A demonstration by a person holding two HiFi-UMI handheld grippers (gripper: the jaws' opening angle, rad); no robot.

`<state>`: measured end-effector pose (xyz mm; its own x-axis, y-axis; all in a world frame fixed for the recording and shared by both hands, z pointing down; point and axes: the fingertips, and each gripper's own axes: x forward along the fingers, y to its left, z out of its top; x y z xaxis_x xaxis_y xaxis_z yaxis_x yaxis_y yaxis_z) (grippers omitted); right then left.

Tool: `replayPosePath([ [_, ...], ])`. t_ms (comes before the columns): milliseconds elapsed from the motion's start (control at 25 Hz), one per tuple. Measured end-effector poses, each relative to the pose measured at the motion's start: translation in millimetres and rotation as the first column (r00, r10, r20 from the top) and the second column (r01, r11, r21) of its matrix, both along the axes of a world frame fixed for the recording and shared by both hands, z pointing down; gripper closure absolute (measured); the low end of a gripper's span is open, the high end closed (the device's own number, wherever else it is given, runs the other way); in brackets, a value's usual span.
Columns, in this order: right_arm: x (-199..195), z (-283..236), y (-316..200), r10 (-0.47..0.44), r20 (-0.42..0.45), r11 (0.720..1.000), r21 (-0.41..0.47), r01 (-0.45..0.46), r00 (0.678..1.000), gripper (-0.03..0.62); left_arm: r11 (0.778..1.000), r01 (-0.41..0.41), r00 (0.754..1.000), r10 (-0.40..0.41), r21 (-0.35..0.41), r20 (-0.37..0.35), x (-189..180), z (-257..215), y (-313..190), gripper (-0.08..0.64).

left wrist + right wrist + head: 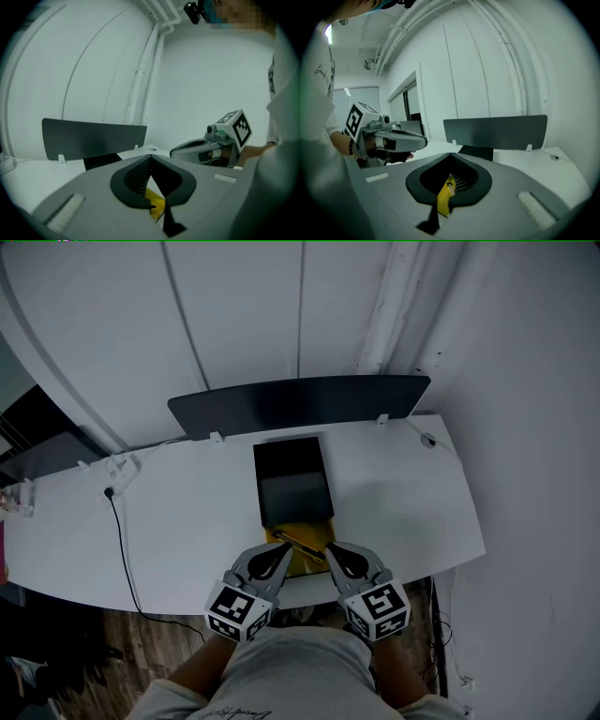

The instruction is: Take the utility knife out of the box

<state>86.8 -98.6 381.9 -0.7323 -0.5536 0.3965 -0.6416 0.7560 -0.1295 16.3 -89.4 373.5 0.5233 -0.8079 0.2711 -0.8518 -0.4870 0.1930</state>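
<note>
The near end of the black box (292,474) is hard to read. Both gripper tips crowd over it, and a yellow patch (305,565) there is partly covered, so it could be a tray or a sheet.

The utility knife (302,546) lies slantwise on that patch, at the near edge of the table (403,502), between the two tips. Whether it rests inside the box or just past its end cannot be told.

The left gripper (284,551) has its jaw tips together. In the left gripper view only a scrap of yellow shows through the opening behind the tips. The right gripper (332,554) is also closed tip to tip. In the right gripper view a longer strip of the yellow knife body, with a small metal piece on it, shows through its opening. Neither view settles whether the pads touch the knife.

The person's forearms are cut off at the bottom of the head view, and the table's left end runs out of frame.

By count there are one box, one knife, two grippers and one dark panel (300,401) standing along the table's far edge. One black cable (124,554) crosses the table's left part and drops over its near edge.
</note>
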Motion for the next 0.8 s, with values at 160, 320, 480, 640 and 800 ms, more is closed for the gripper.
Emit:
replayPosePath([
  [160, -9.7, 3.8, 0.3, -0.030, -0.022, 0.999, -0.011, 0.030, 0.999, 0.577, 1.000, 0.000, 1.000, 0.000, -0.010, 0.003, -6.8, 1.3, -2.0, 0.560],
  [320, -17.6, 8.0, -1.6, -0.033, -0.051, 0.999, -0.020, 0.032, 0.998, 0.577, 1.000, -0.014, 1.000, 0.014, -0.019, 0.006, -15.8, 3.1, -7.1, 0.560],
  [480, -21.3, 14.3, -5.2, -0.016, -0.064, 0.999, -0.043, 0.014, 0.998, 0.577, 0.999, -0.029, 1.000, 0.030, -0.033, 0.009, -24.8, 6.9, -13.2, 0.559],
  [640, -22.6, 24.7, -9.9, -0.005, -0.090, 0.998, -0.068, -0.002, 0.996, 0.577, 0.998, -0.035, 0.999, 0.036, -0.046, 0.011, -33.1, 14.5, -17.5, 0.559],
  [800, -23.9, 37.2, -18.3, -0.004, -0.130, 0.997, -0.072, -0.005, 0.992, 0.577, 0.998, -0.040, 0.999, 0.040, -0.056, 0.007, -39.5, 23.9, -23.9, 0.560],
])
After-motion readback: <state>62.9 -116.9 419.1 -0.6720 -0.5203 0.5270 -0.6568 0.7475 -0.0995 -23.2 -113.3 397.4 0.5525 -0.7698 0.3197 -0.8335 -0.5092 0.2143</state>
